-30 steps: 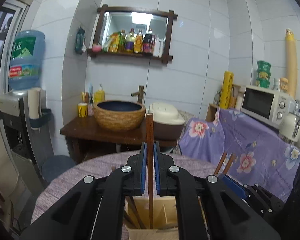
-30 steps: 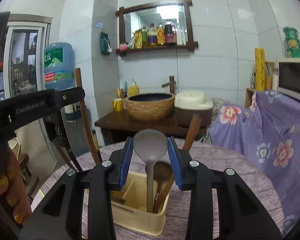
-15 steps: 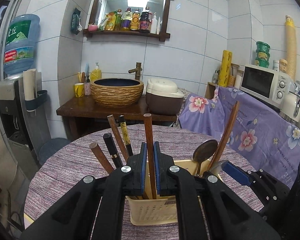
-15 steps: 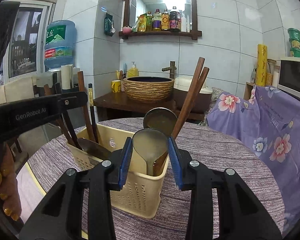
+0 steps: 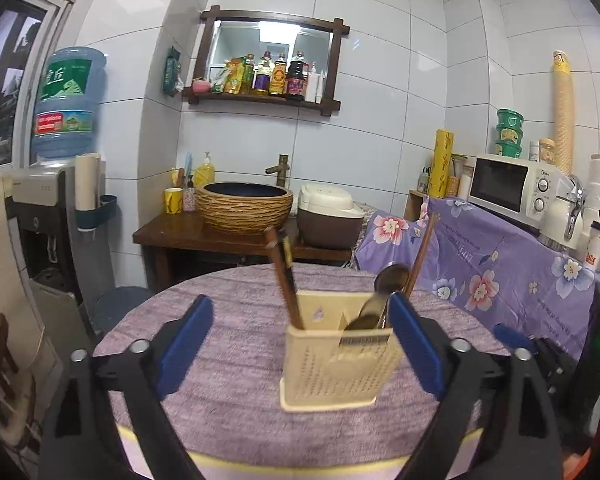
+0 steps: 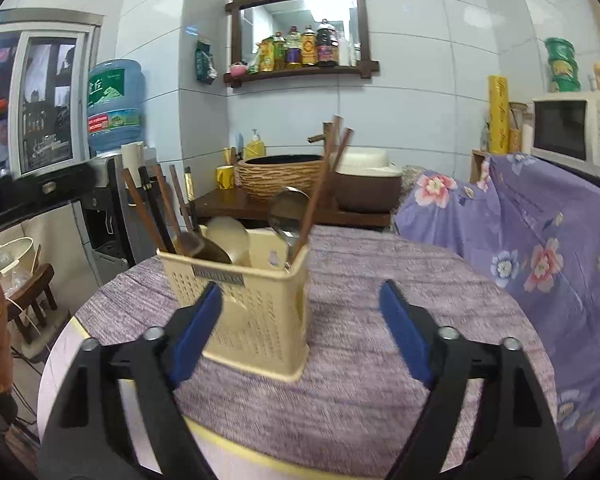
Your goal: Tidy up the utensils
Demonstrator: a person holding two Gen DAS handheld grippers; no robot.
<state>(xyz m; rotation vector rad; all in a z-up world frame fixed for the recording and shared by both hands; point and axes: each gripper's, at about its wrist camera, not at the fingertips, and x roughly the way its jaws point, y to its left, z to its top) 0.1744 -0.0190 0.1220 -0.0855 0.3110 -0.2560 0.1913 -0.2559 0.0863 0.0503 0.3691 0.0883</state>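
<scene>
A cream perforated utensil basket (image 5: 336,364) stands on the round purple table (image 5: 236,320); it also shows in the right wrist view (image 6: 256,308). It holds upright brown chopsticks (image 5: 284,276), spoons (image 5: 384,284) and more chopsticks (image 6: 156,208) and spoons (image 6: 288,212). My left gripper (image 5: 300,340) is open and empty, pulled back in front of the basket. My right gripper (image 6: 300,320) is open and empty, back from the basket, which stands just past its left finger.
A wooden stand with a woven basin (image 5: 244,208) and a rice cooker (image 5: 328,220) is behind the table. A purple floral cloth (image 5: 500,264) covers a counter with a microwave (image 5: 512,188) at right. A water dispenser (image 5: 56,184) stands at left.
Both grippers opened and drew back from the basket. The left one let go of a chopstick and the right one let go of a spoon; both items now stand in the basket.
</scene>
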